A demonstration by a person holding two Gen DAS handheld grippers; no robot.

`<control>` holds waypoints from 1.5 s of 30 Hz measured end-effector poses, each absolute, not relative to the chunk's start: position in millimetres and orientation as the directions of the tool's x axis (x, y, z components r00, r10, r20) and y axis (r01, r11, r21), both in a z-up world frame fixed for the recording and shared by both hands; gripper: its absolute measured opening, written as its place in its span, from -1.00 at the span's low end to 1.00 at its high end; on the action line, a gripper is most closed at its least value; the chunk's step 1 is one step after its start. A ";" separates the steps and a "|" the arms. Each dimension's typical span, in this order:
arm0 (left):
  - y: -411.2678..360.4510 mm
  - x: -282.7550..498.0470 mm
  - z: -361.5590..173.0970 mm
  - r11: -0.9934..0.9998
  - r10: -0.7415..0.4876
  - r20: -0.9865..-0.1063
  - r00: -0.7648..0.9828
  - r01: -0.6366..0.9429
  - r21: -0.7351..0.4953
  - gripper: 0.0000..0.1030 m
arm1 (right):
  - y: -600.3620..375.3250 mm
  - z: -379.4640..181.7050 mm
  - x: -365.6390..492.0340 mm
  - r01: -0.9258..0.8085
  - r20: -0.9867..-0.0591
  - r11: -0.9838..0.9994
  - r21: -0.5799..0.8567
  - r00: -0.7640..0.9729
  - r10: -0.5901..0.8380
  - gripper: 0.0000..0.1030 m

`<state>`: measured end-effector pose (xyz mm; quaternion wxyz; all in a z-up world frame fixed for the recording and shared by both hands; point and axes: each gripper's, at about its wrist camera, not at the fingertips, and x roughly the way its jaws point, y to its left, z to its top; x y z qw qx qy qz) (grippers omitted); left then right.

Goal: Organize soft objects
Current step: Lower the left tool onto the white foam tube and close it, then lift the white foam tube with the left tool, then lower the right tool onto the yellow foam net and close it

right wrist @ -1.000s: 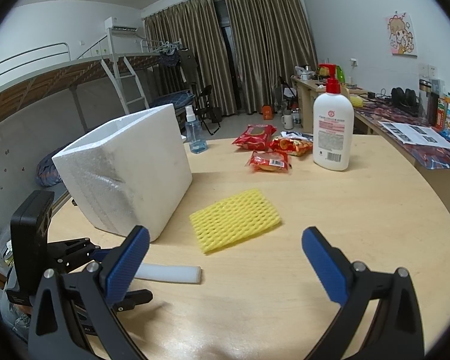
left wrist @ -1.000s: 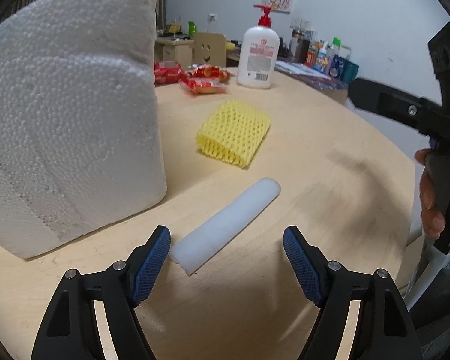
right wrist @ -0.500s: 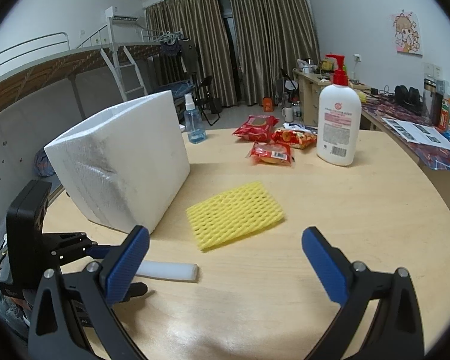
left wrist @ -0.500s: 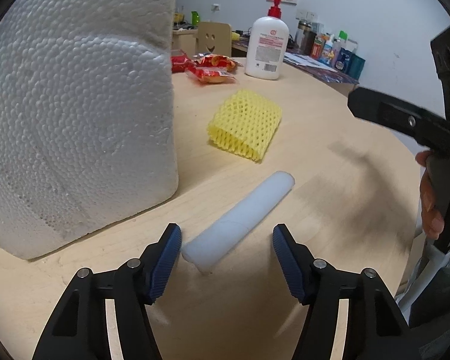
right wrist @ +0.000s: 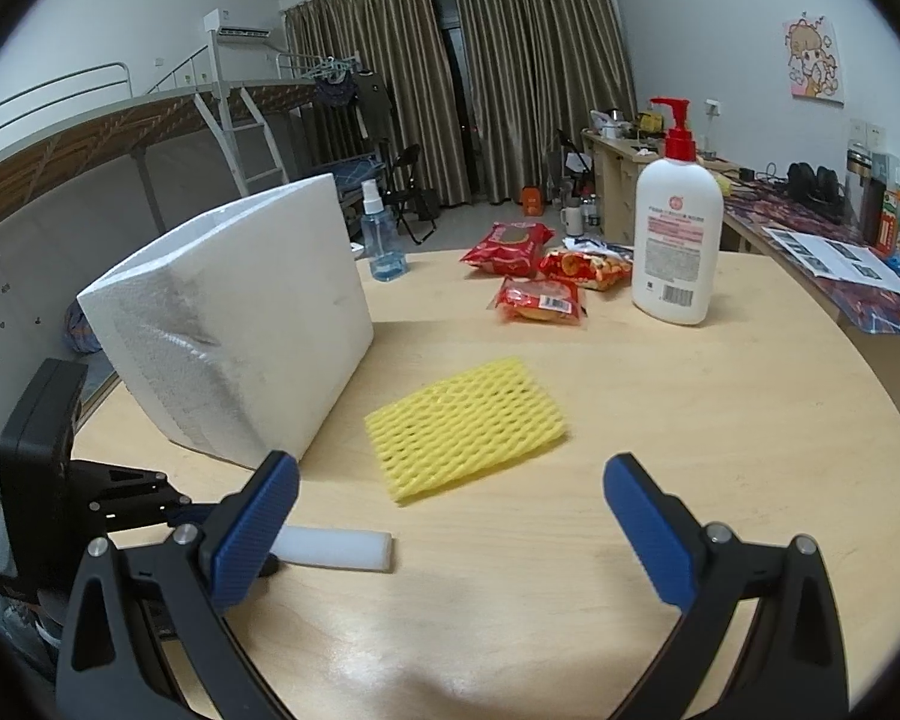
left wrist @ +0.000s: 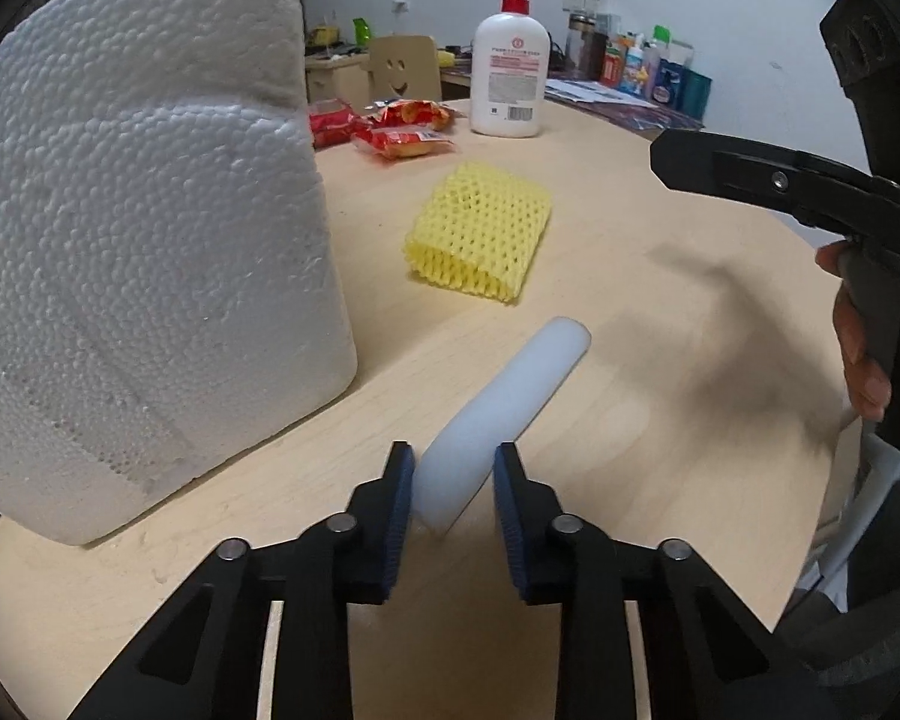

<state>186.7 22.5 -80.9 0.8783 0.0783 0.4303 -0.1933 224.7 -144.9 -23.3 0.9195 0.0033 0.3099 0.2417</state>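
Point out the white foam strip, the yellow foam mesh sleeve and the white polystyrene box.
white foam strip (left wrist: 510, 396), left wrist view, middle of its length
yellow foam mesh sleeve (right wrist: 465, 423), right wrist view, centre of its top face
white polystyrene box (right wrist: 240, 324), right wrist view, its near side wall

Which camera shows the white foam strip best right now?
Left wrist: the whole white foam strip runs away from the left gripper, whose jaws have just been closing around its near end. Right wrist shows only its far half behind a blue finger.
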 end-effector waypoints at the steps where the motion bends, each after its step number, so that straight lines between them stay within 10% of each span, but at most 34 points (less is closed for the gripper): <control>1: 24.5 186.2 -80.3 0.911 -0.276 -0.786 0.553 0.410 -0.032 -0.61 | -144.5 -22.7 225.0 -0.443 -0.567 0.883 0.156 0.692 0.448 0.99; 36: 43.5 197.1 -77.8 0.806 -0.456 -0.793 0.404 0.566 -0.175 -0.24 | -128.1 -31.5 248.9 -0.464 -0.602 0.876 0.134 0.664 0.444 0.99; 45: 43.6 196.3 -80.1 0.819 -0.443 -0.790 0.423 0.550 -0.164 -0.79 | -119.7 -38.9 270.8 -0.470 -0.638 0.876 0.110 0.643 0.424 0.99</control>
